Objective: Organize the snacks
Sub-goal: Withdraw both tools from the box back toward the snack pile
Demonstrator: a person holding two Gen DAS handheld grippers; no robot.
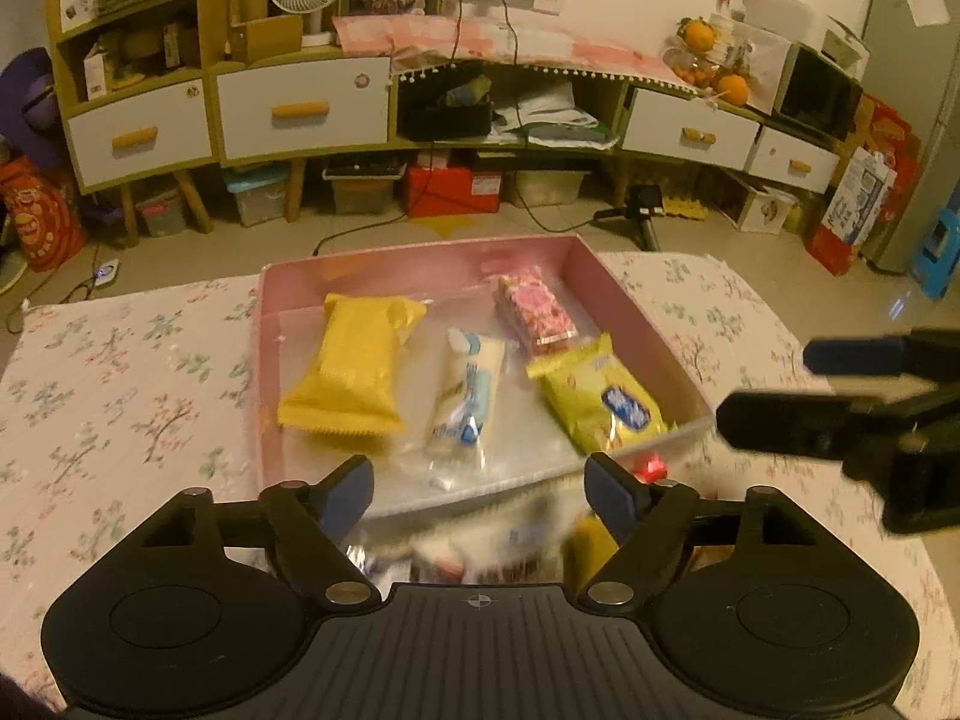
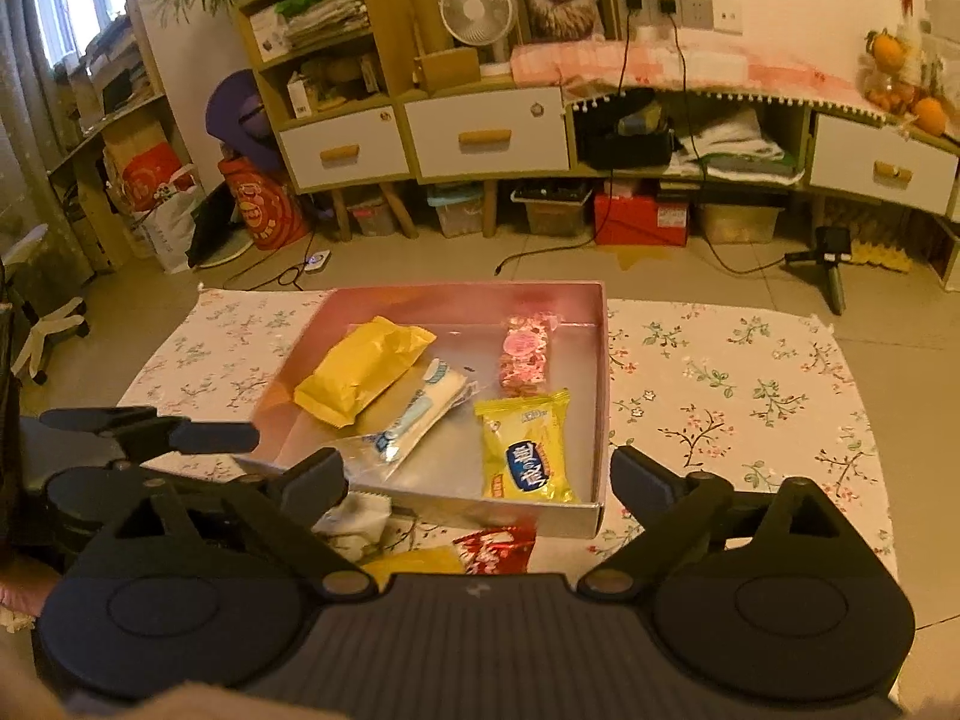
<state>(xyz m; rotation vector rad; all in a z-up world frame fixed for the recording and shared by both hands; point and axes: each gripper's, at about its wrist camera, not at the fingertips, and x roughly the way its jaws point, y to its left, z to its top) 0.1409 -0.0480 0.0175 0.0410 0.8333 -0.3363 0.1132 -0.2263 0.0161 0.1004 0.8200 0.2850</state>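
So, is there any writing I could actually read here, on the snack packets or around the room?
None reads clearly.
Yellow-green packet: white characters in a blue oval, too blurred to read.
White and blue packet: blue print, too blurred.
Pink packet: pattern only, no text legible.
Red bag on the floor: yellow characters, too small.
Red box under the cabinet: white label, too small.

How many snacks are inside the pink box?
4. In the pink box: a plain yellow packet far left, a white-and-blue packet beside it, a pink packet at the back, a yellow packet with blue label front right. More snacks lie outside, partly hidden.
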